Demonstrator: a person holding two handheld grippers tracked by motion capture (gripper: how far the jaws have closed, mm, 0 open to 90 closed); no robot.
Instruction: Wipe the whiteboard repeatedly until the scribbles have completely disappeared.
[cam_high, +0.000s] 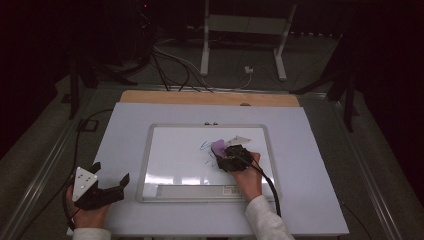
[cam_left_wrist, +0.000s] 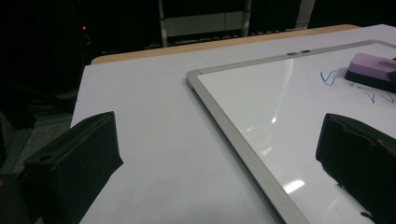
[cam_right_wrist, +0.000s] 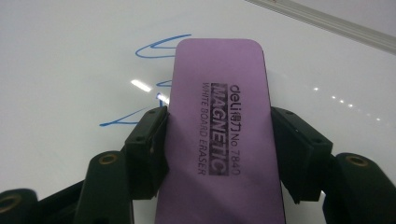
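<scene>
A whiteboard (cam_high: 165, 150) with a silver frame lies flat on the white table. Blue marker scribbles (cam_high: 206, 146) sit near its middle. My right gripper (cam_high: 231, 154) is shut on a purple whiteboard eraser (cam_right_wrist: 219, 126), which lies flat on the board over the scribbles (cam_right_wrist: 159, 46). The eraser (cam_left_wrist: 371, 70) is printed "MAGNETIC WHITE BOARD ERASER". My left gripper (cam_high: 111, 176) stands open at the table's front left corner, off the board, with nothing between its fingers (cam_left_wrist: 74, 163).
The board's frame edge (cam_left_wrist: 233, 135) runs just right of my left gripper. A pen tray (cam_high: 197, 191) lines the board's near side. A wooden strip (cam_high: 210, 97) borders the table's far edge. Cables and stand legs (cam_high: 205, 55) lie on the floor beyond.
</scene>
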